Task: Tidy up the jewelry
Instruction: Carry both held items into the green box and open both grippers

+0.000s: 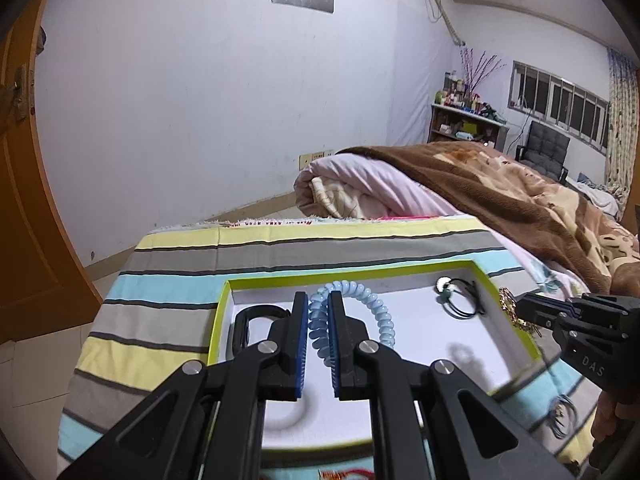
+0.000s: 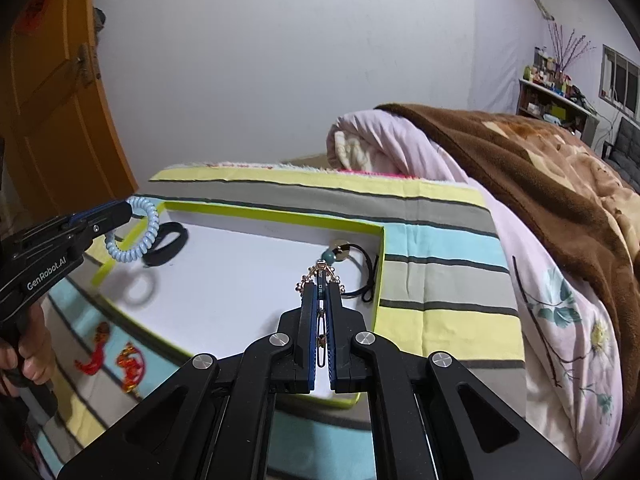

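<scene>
The left tongs [image 1: 318, 320] pinch a pale blue coil band [image 1: 376, 312] above the tray [image 1: 508, 304], the right tongs [image 2: 320, 300] clamp a gilt chain [image 2: 320, 274] over its right end, likely both to be laid inside; the chain's length hides between the pads; a black band [image 2: 166, 248] lies inside at the tray's left end.

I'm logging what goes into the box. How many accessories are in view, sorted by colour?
Light blue: 1, the coil tie, held by the left gripper
Gold: 1, the clip, held by the right gripper
Black: 2, the band and the beaded cord, both lying in the box
Total: 4
</scene>
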